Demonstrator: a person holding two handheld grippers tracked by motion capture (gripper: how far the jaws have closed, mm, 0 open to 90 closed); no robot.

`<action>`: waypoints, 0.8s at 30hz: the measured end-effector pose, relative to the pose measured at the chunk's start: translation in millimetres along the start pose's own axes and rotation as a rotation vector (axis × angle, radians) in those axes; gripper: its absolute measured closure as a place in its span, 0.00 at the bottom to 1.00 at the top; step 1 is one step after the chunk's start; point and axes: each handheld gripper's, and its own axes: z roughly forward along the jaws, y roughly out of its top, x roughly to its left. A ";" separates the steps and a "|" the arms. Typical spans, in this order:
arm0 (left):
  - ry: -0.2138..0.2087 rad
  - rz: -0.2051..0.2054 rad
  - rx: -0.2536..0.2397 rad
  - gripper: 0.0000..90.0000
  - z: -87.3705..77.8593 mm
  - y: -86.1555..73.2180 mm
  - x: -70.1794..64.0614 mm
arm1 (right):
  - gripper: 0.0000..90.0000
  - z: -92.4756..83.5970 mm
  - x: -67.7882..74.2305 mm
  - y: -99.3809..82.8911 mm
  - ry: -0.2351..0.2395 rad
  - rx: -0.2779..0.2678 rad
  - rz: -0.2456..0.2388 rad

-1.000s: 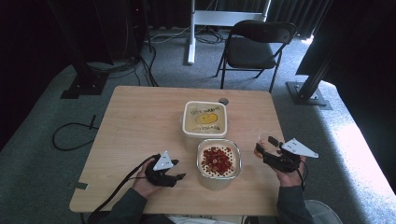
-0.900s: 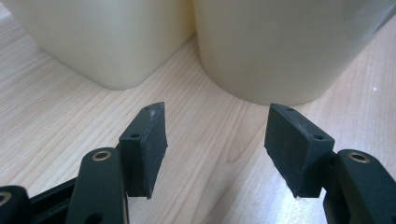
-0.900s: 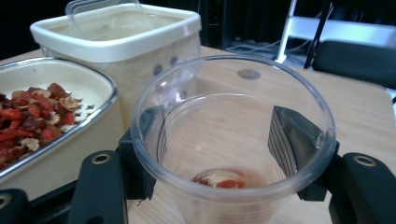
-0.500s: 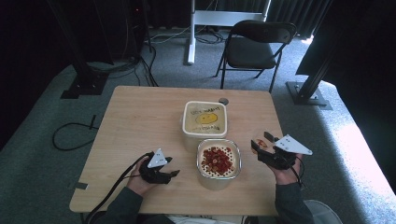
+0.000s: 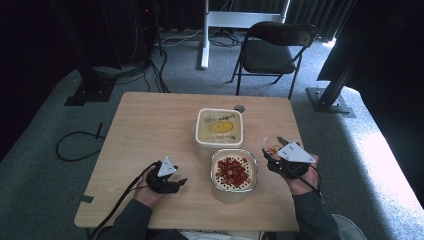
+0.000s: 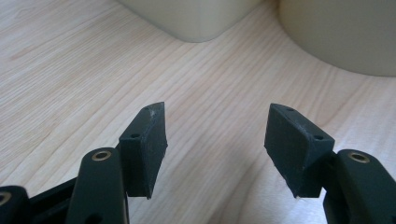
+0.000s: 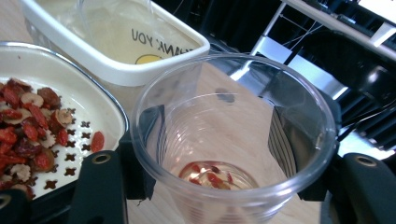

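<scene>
Gripping a clear plastic cup (image 7: pixel 232 140) beside the strainer bowl (image 5: pixel 234 173), the right gripper (image 5: pixel 278 154) is seen nearly done; most dried fruit (image 7: pixel 29 122) seems already tipped out. A few bits are left in the cup, while the left gripper (image 6: pixel 217 144) is rested open and empty on the table (image 5: pixel 150 130)

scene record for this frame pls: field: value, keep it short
surface: wooden table
left gripper: open, holding nothing, low over the table
right gripper: shut on clear plastic cup, upright
cup contents: a few red and pale bits at the bottom
near container: strainer tub with red dried pieces, left of the cup
far container: lidded cream tub, yellow smiley print
background: black folding chair
</scene>
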 end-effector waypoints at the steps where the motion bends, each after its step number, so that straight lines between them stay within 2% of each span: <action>1: 0.002 -0.005 -0.001 0.44 -0.1 -0.4 0.5 | 0.41 -0.2 1.8 1.8 -0.008 0.007 -0.023; 6: 0.014 -0.020 -0.003 0.44 0.1 -2.0 3.1 | 0.41 0.0 8.2 9.8 -0.023 0.020 -0.111; 18: 0.020 -0.015 0.005 0.44 1.4 -1.9 1.9 | 0.41 2.6 23.8 24.0 -0.064 0.056 -0.326; 21: 0.020 -0.014 0.007 0.44 1.7 -2.0 1.9 | 0.40 3.0 28.6 26.4 -0.095 0.079 -0.404; 24: 0.019 -0.013 0.006 0.44 1.7 -1.9 1.7 | 0.40 3.4 36.2 28.8 -0.128 0.106 -0.504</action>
